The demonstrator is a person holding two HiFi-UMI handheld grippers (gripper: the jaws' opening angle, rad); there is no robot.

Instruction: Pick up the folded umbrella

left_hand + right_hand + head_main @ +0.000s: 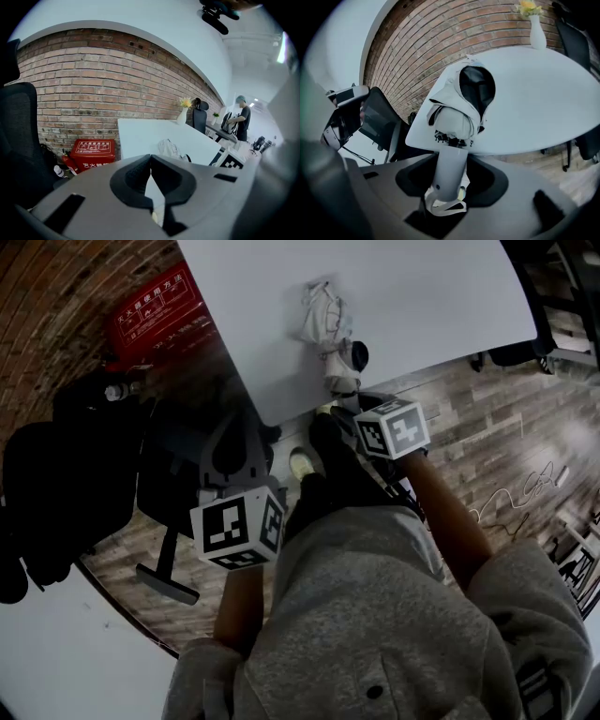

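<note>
The folded umbrella is white with a black lining and lies at the near edge of the white table. Its pale cylindrical handle sticks out past the table edge. My right gripper is shut on that handle, a wrist strap hanging below it; in the head view this gripper sits just under the table edge. My left gripper hovers off the table's left corner over the chair, shut with nothing in it. In the left gripper view its pads meet, with the umbrella beyond on the table.
A black office chair stands left of the table. A red fire-equipment box and a bottle sit by the brick wall. A vase with flowers stands at the table's far end. A person stands far back.
</note>
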